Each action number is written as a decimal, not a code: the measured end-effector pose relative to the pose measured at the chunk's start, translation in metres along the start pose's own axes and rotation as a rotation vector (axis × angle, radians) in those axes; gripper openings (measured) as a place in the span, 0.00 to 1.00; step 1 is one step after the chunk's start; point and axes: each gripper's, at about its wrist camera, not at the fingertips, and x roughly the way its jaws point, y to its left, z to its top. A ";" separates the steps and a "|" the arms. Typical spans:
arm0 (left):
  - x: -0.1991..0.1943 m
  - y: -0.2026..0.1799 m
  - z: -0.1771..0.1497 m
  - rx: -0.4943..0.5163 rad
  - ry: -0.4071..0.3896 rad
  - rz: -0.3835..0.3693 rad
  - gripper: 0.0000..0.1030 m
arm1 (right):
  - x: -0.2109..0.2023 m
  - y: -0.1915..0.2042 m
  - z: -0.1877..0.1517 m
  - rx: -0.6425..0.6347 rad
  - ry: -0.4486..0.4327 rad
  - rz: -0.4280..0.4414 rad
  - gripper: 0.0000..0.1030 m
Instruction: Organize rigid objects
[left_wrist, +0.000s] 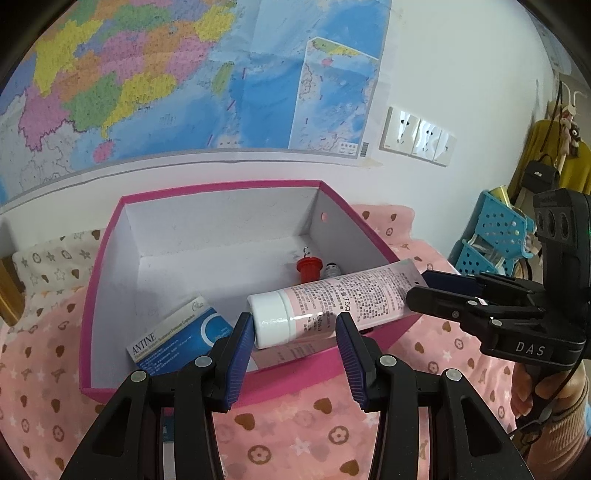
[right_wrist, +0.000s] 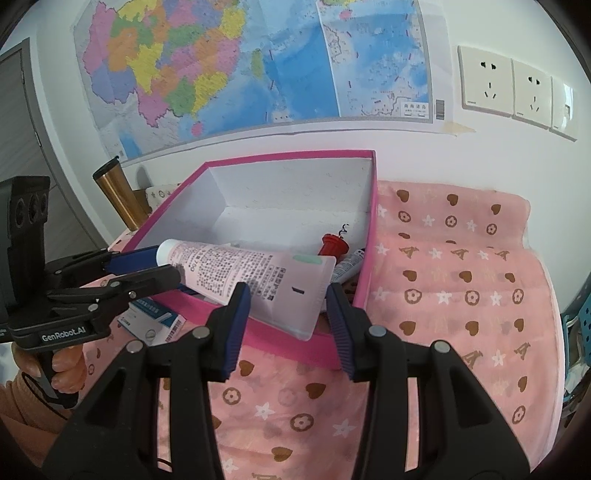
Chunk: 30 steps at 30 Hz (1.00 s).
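Observation:
A pink tube with a white cap (left_wrist: 325, 301) lies slanted across the front corner of a pink box (left_wrist: 221, 184), cap end inside, flat end over the rim. My left gripper (left_wrist: 295, 332) is open around the cap end. My right gripper (right_wrist: 288, 299) is open around the flat end of the tube (right_wrist: 258, 280); its fingers touch neither side clearly. Inside the box lie a blue and white ANTINE carton (left_wrist: 177, 339), a red corkscrew stopper (left_wrist: 308, 267) and a small tube (left_wrist: 332, 269). The right gripper also shows in the left wrist view (left_wrist: 421, 291).
The box (right_wrist: 295, 332) sits on a pink patterned cloth (right_wrist: 443, 295). A blue and white carton (right_wrist: 155, 321) lies outside the box on the left. A copper tumbler (right_wrist: 118, 195) stands behind it. A blue perforated basket (left_wrist: 495, 236) is at the right. A map covers the wall.

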 end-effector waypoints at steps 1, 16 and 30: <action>0.001 0.000 0.000 -0.001 0.002 0.002 0.44 | 0.002 0.000 0.000 -0.001 0.004 -0.003 0.45; 0.018 0.004 0.001 -0.017 0.036 0.011 0.44 | 0.015 -0.003 0.002 -0.006 0.035 -0.039 0.45; 0.041 0.020 0.007 -0.074 0.102 -0.029 0.44 | 0.022 -0.002 0.004 -0.023 0.054 -0.072 0.44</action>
